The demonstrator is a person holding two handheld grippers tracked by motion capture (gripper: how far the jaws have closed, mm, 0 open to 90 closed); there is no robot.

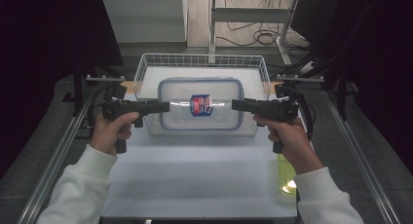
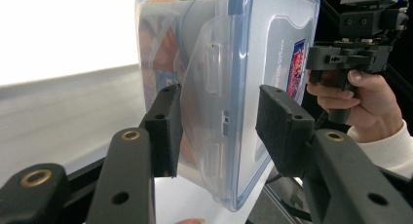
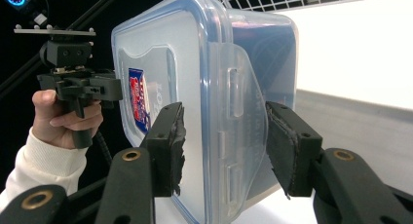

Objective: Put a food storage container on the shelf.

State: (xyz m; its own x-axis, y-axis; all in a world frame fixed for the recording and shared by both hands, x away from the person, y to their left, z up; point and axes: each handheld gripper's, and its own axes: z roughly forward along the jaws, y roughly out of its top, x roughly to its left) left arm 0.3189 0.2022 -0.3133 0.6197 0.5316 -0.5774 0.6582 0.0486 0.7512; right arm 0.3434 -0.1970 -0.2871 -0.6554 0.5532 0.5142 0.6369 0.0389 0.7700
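My left tongs clamp one end flap of the clear plastic lidded container, my right tongs the opposite end flap. It hangs level between the two, lid up with a red-and-blue label, above the white wire basket beyond my hands.

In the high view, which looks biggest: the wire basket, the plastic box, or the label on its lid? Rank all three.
Largest to smallest as they appear in the high view:
1. wire basket
2. plastic box, somewhat smaller, though held up nearer the camera, so the gap is unsure
3. label, clearly smallest
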